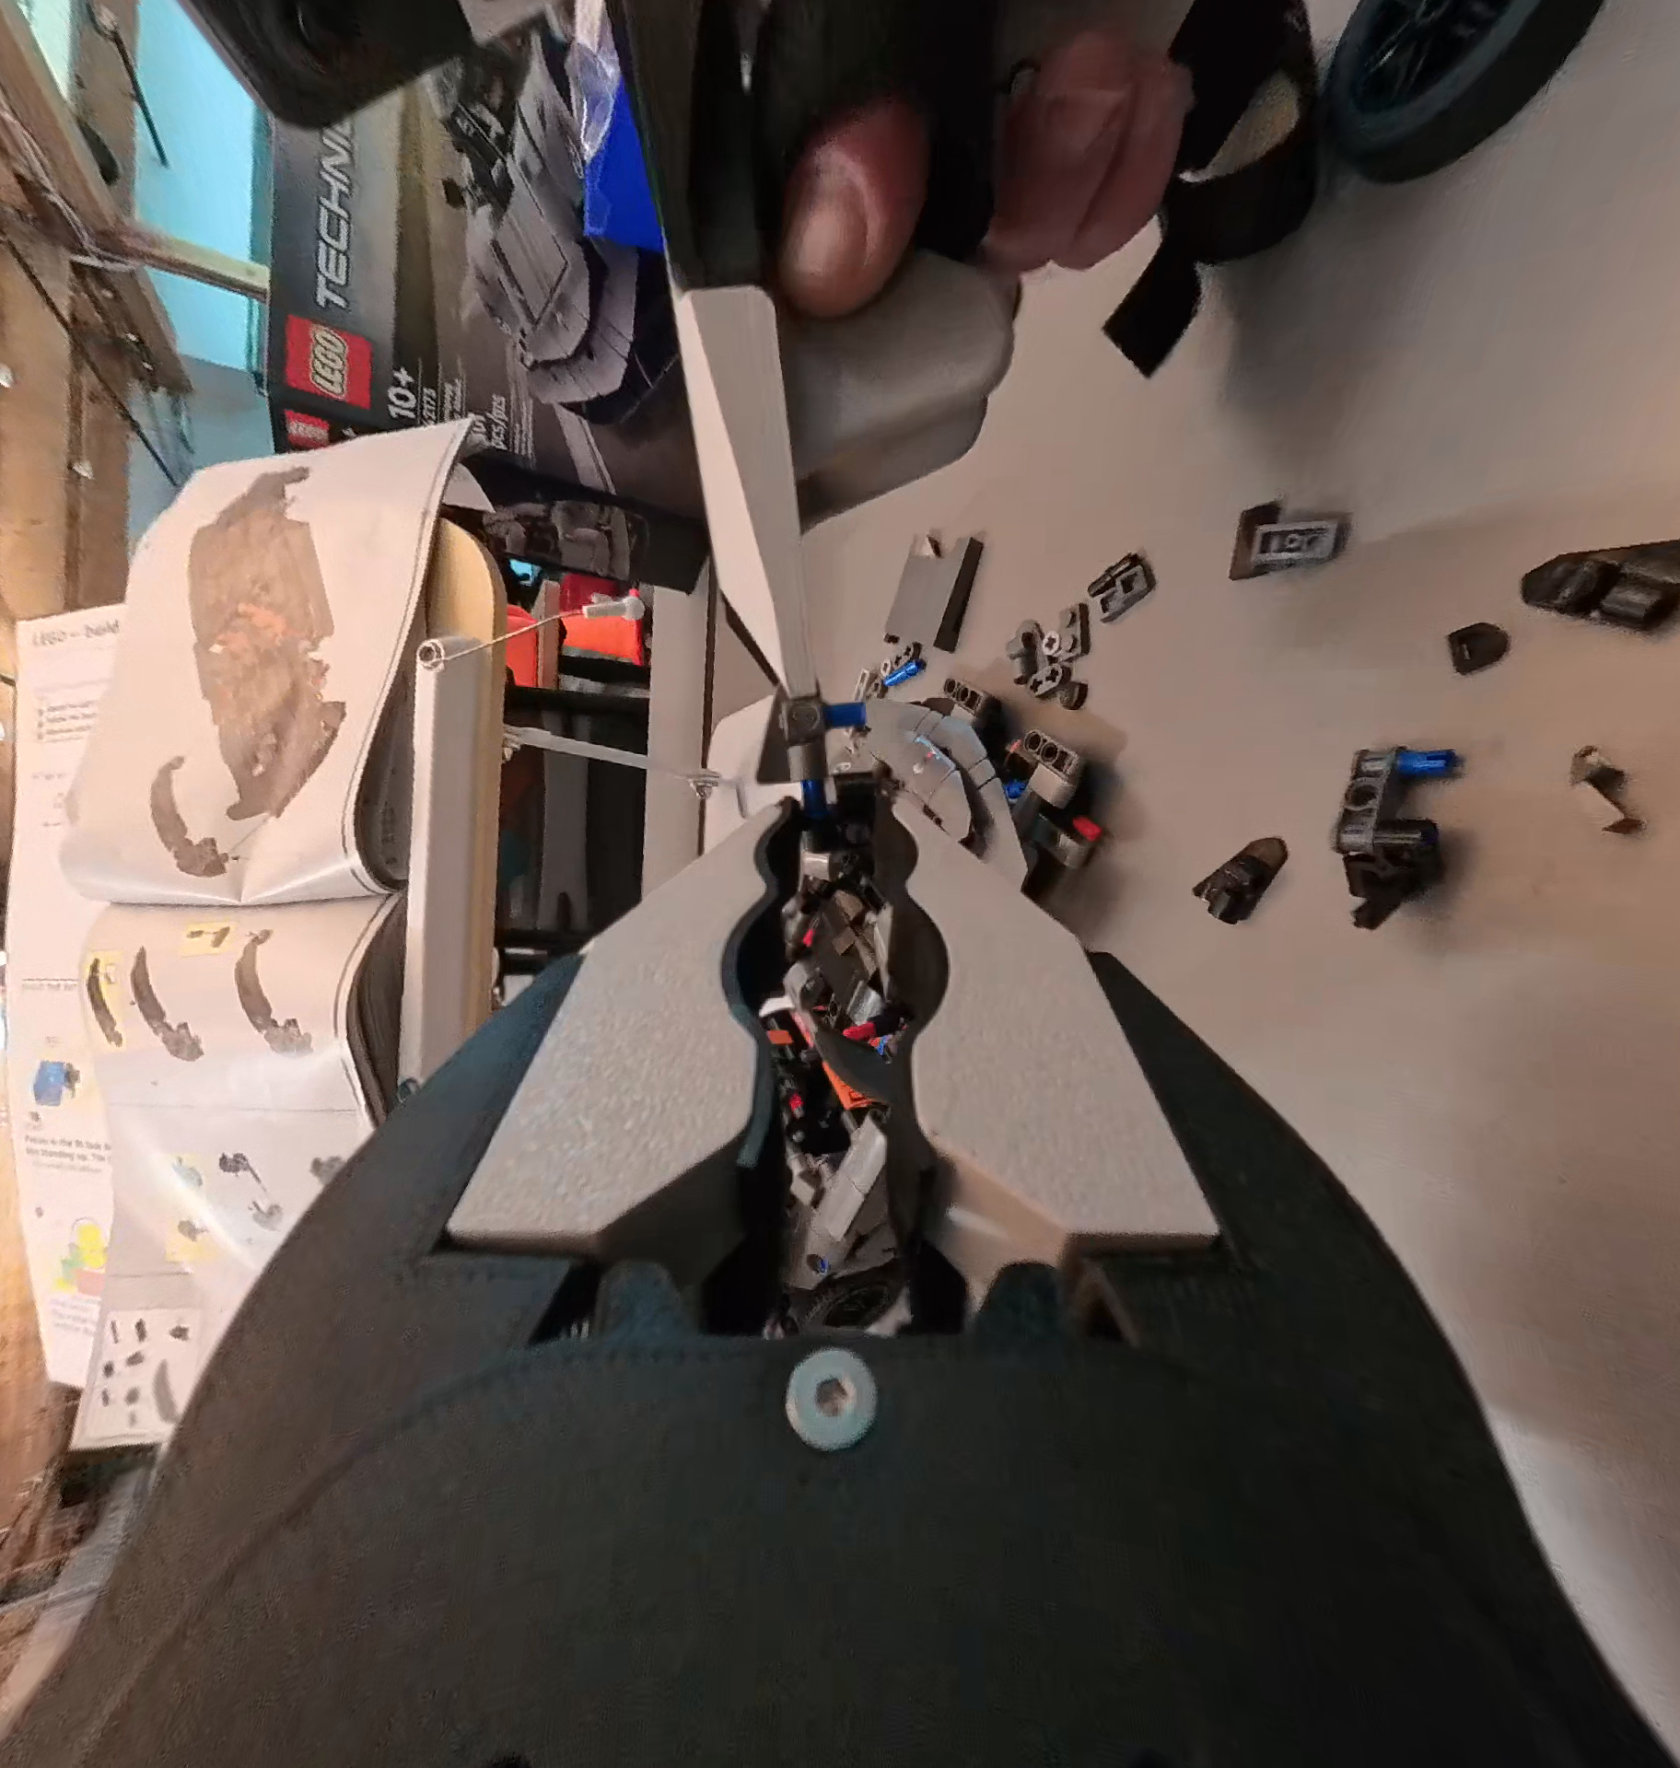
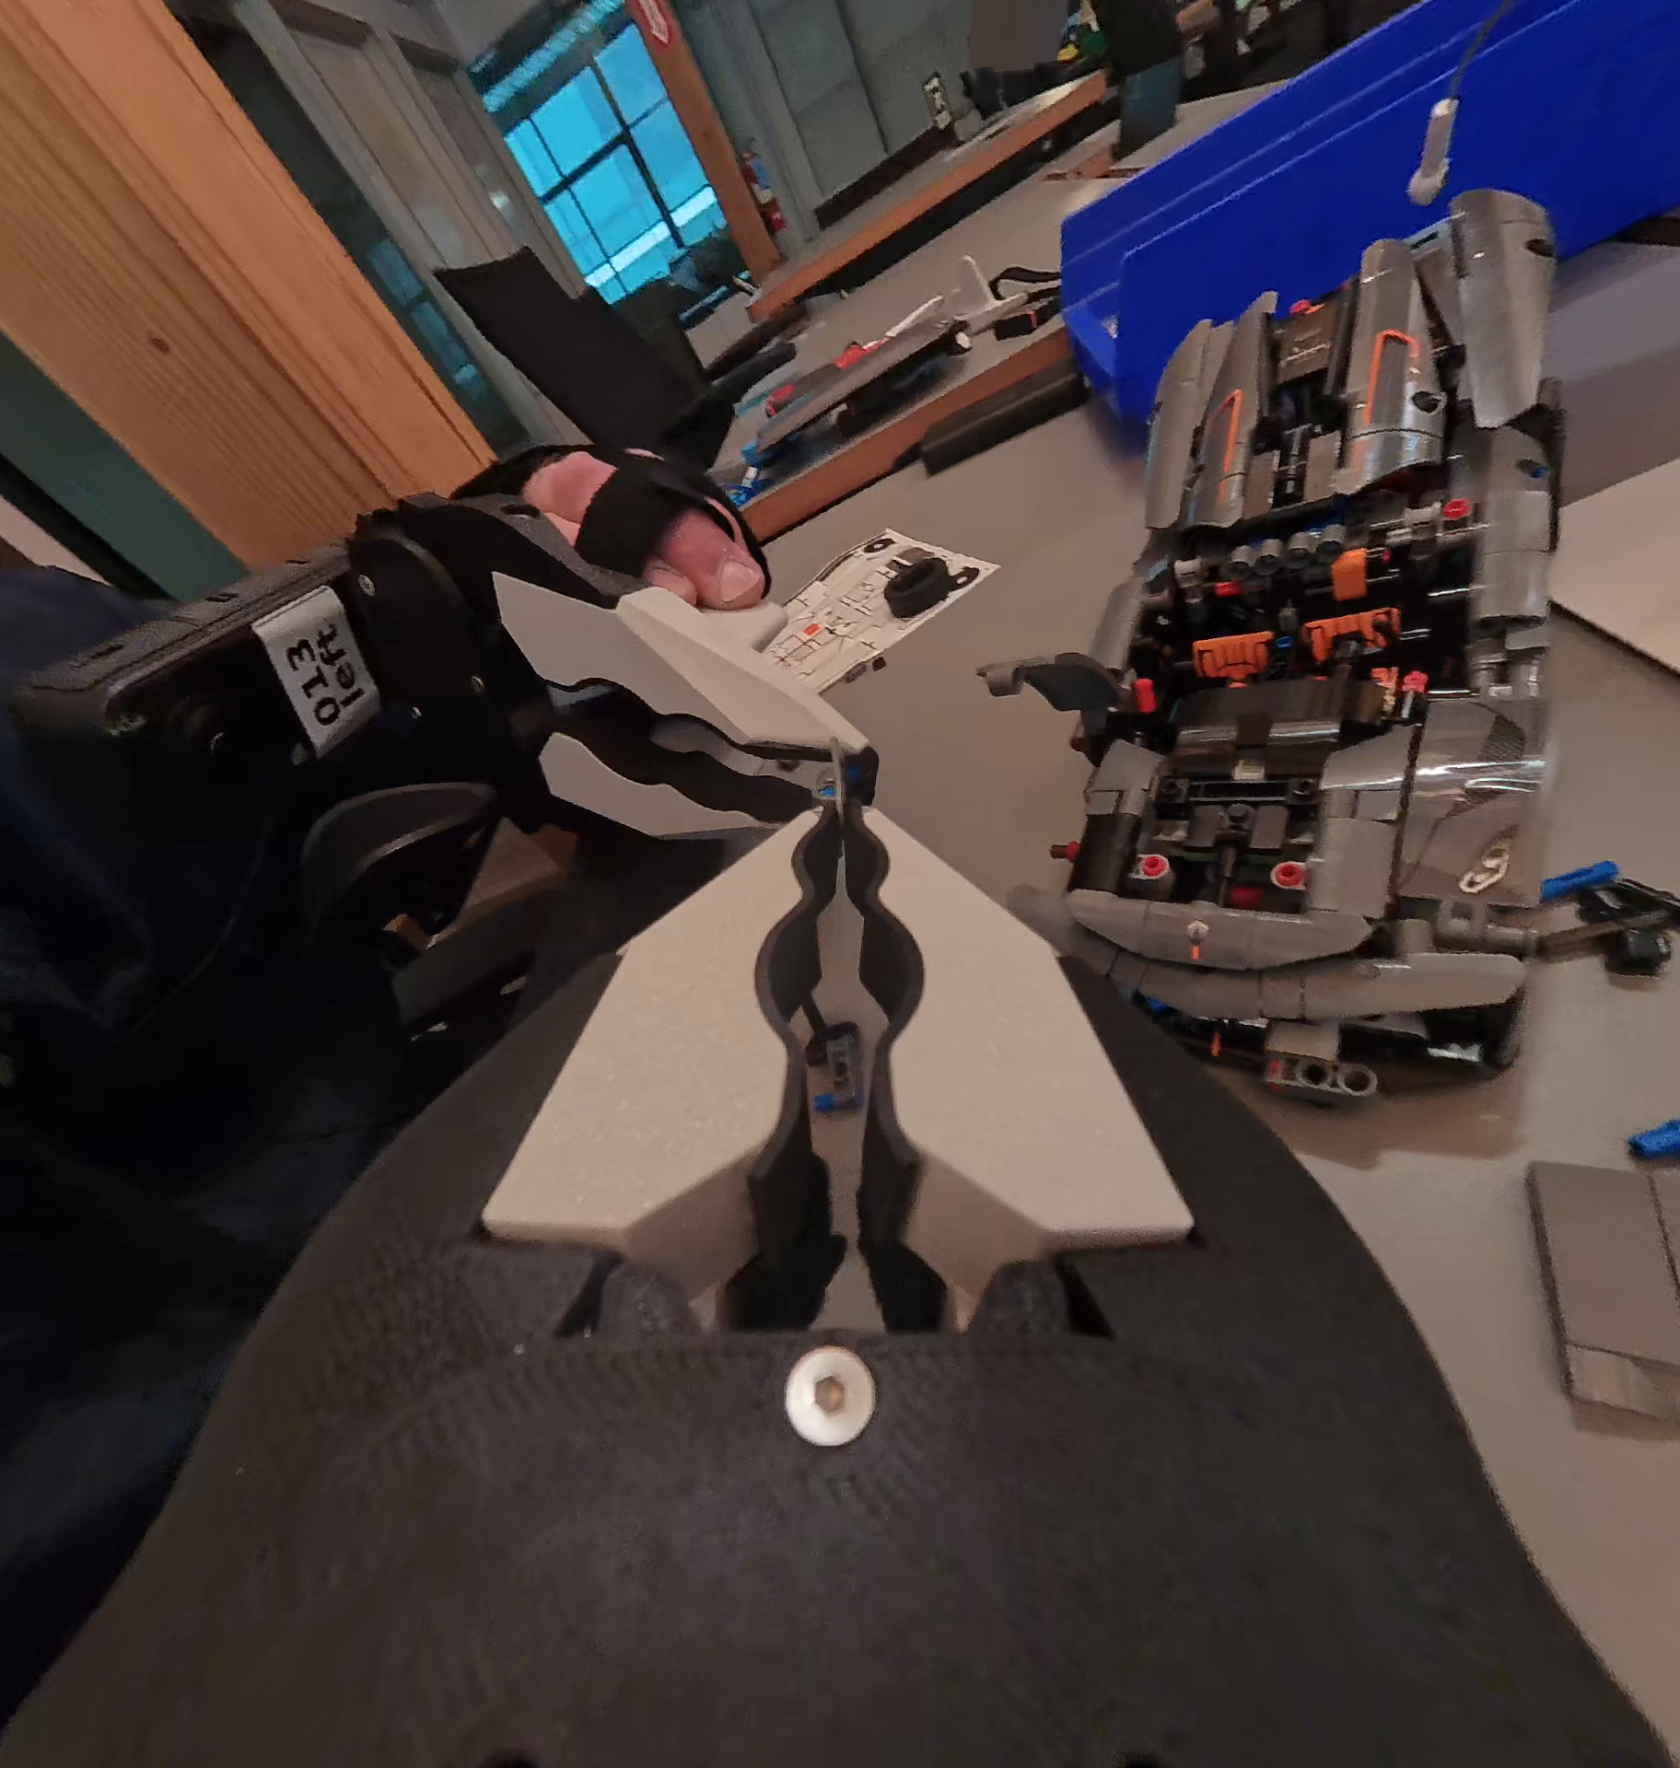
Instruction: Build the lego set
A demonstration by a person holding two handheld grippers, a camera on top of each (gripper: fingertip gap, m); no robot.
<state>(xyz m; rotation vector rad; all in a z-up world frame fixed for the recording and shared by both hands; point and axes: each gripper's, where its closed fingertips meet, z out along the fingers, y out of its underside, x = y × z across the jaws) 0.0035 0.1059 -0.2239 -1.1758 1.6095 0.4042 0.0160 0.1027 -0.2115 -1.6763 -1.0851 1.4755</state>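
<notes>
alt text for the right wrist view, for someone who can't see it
Two grey claws meet tip to tip above a grey table, the right claw and left claw both pinching one small grey piece with blue pins. A half-built grey model car sits on the table to the right.

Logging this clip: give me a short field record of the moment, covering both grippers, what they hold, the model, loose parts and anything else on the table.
left gripper: shut on the small grey piece, meeting the other gripper tip to tip
right gripper: shut on the same piece
small grey piece: held above the table, blue pins sticking out
car model: grey with orange accents, partly built, on the table, untouched
loose parts: scattered dark and grey pieces
instruction booklet: open, propped upright
set box: behind the booklet
</notes>
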